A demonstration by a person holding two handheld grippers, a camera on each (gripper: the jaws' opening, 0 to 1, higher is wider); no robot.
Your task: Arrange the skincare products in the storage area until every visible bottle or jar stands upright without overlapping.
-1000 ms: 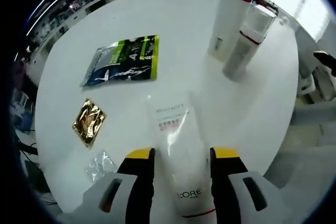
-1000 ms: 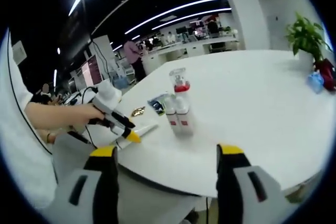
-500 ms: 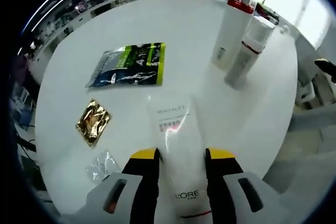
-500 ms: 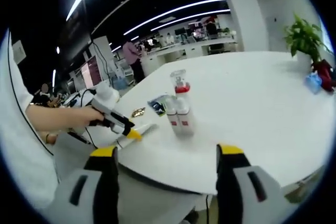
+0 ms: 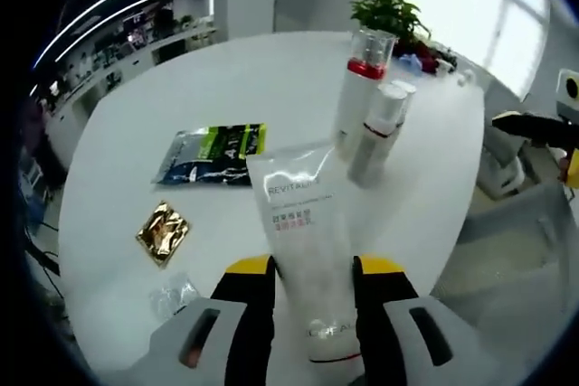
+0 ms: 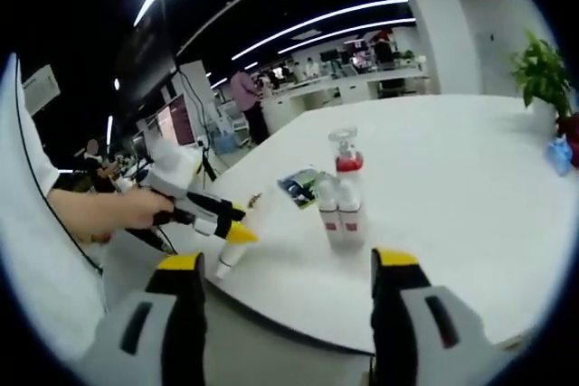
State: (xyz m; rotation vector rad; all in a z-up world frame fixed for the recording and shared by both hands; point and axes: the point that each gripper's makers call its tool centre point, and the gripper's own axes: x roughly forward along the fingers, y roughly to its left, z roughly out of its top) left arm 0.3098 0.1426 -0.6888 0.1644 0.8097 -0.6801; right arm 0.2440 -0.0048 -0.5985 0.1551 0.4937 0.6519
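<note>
The counter (image 5: 163, 97) was glossy white. The tube (image 5: 303, 223) was white with grey lettering and a red line. The far bottles (image 5: 366, 106) were white with red bands. One sachet (image 5: 213, 153) was green, black and silver; another (image 5: 163, 232) gold. The fingers (image 5: 246, 309) were black, yellow-tipped.

A white squeeze tube (image 5: 308, 250) with grey lettering and a thin red band near its cap end is clamped between two yellow-tipped jaws, its flat crimped end raised off the white table (image 5: 136, 133). At about one o'clock from it, a tall white bottle with a red collar and clear cap (image 5: 357, 97) stands upright. Just beside that stand two shorter white bottles (image 6: 342, 214) with red labels, upright and touching.
</note>
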